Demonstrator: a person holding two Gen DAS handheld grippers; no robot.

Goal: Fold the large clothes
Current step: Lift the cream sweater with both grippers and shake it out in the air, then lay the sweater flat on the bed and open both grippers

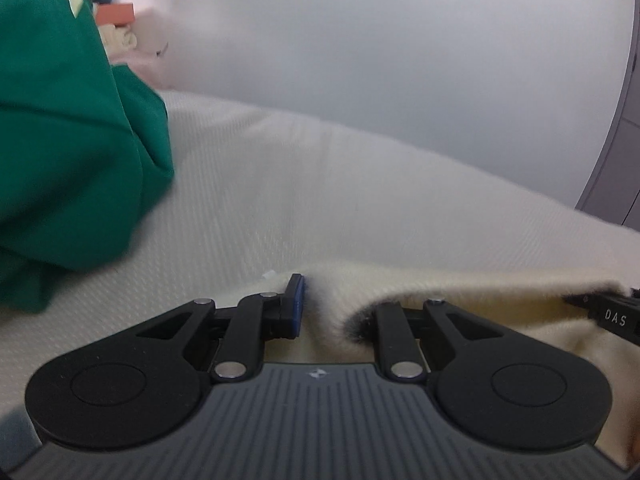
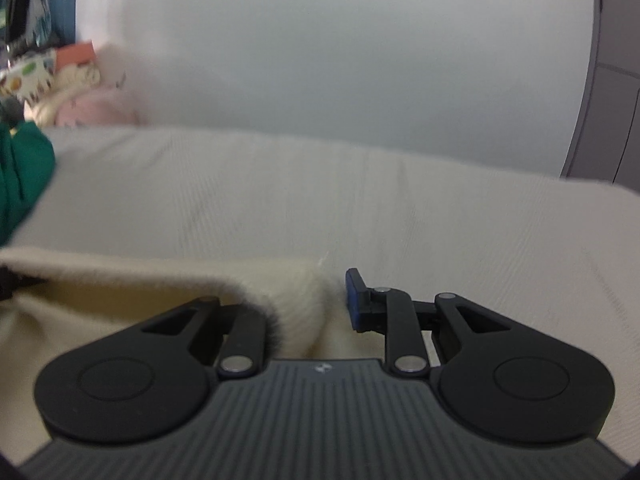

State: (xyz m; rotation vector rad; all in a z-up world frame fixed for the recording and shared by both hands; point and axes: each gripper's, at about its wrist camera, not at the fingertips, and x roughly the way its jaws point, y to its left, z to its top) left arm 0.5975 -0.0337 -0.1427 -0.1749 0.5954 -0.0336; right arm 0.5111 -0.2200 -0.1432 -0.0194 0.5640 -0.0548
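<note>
The left tool (image 1: 320, 300) is pinching the cream cloth (image 1: 460, 292); the right tool (image 2: 320, 300) is pinching it too, over the white bed (image 2: 400, 208).

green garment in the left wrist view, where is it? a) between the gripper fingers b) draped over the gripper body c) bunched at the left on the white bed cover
c: the green garment lies bunched at the left on the white bed cover, apart from the left gripper.

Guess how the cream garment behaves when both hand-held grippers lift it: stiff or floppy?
Probably floppy: the cream garment sags between the left hand-held gripper and the right hand-held gripper. Likely thick yet light, given its fuzzy rolled edge. Unlikely to slip: the fuzz should grab.
</note>
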